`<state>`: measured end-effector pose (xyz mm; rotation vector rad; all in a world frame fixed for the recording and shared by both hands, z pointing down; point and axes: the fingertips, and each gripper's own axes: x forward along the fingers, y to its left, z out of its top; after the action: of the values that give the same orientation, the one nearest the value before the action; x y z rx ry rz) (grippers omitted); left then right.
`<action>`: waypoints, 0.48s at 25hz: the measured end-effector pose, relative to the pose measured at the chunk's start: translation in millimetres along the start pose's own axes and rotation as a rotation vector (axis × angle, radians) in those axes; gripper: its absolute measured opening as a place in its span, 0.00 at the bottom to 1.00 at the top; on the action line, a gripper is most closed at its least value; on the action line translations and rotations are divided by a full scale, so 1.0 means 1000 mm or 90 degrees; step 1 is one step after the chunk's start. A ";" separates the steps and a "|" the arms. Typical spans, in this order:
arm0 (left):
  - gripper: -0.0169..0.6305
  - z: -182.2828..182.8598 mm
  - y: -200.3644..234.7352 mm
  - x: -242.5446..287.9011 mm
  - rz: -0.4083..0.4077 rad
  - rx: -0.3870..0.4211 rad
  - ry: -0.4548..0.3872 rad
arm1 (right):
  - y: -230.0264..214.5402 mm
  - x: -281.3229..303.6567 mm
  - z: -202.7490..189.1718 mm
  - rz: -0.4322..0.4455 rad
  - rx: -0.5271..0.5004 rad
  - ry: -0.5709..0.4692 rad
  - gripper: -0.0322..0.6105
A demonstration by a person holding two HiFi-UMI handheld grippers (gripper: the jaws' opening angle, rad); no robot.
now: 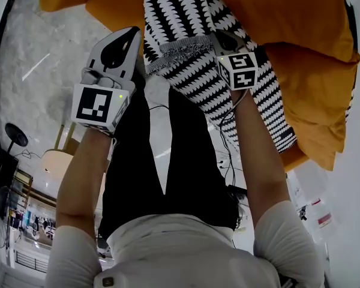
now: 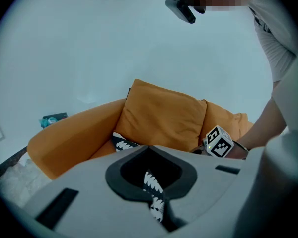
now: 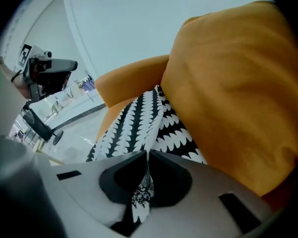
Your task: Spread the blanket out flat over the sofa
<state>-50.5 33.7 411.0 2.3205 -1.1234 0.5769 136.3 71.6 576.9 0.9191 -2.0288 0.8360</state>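
A black-and-white zigzag blanket (image 1: 186,17) lies over the orange sofa (image 1: 300,23) and hangs off its front edge. My left gripper (image 1: 138,47) is shut on the blanket's left edge; in the left gripper view a strip of blanket (image 2: 151,182) runs between the closed jaws of that gripper (image 2: 156,202). At the fringed fold, my right gripper (image 1: 219,44) is shut on the cloth. In the right gripper view a pinched ridge of blanket (image 3: 134,128) passes through that gripper (image 3: 147,155), beside an orange cushion (image 3: 233,93).
Orange back cushions (image 2: 164,115) lean against a pale wall. Under me are a marble floor (image 1: 42,71), loose cables (image 1: 228,143), a round black stand base (image 1: 15,135) and a small round table (image 1: 57,161). The person's black-trousered legs (image 1: 168,161) stand close to the sofa front.
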 end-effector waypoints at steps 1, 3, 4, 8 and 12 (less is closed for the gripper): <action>0.04 0.002 0.004 -0.005 0.006 -0.003 -0.003 | 0.006 -0.003 0.007 0.004 -0.005 -0.003 0.11; 0.04 0.006 0.011 -0.018 0.023 -0.008 -0.005 | 0.019 -0.010 0.021 0.014 -0.011 -0.011 0.11; 0.04 0.008 0.012 -0.026 0.032 -0.013 -0.006 | 0.024 -0.017 0.028 0.017 -0.014 -0.017 0.11; 0.04 0.019 0.010 -0.058 0.064 -0.028 -0.016 | 0.047 -0.045 0.057 0.029 -0.031 -0.042 0.11; 0.04 0.022 0.031 -0.092 0.115 -0.053 -0.029 | 0.085 -0.052 0.088 0.058 -0.063 -0.056 0.11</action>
<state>-124.5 59.3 349.3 2.1854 -1.3622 0.5345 60.6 64.3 467.9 0.8262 -2.1809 0.7475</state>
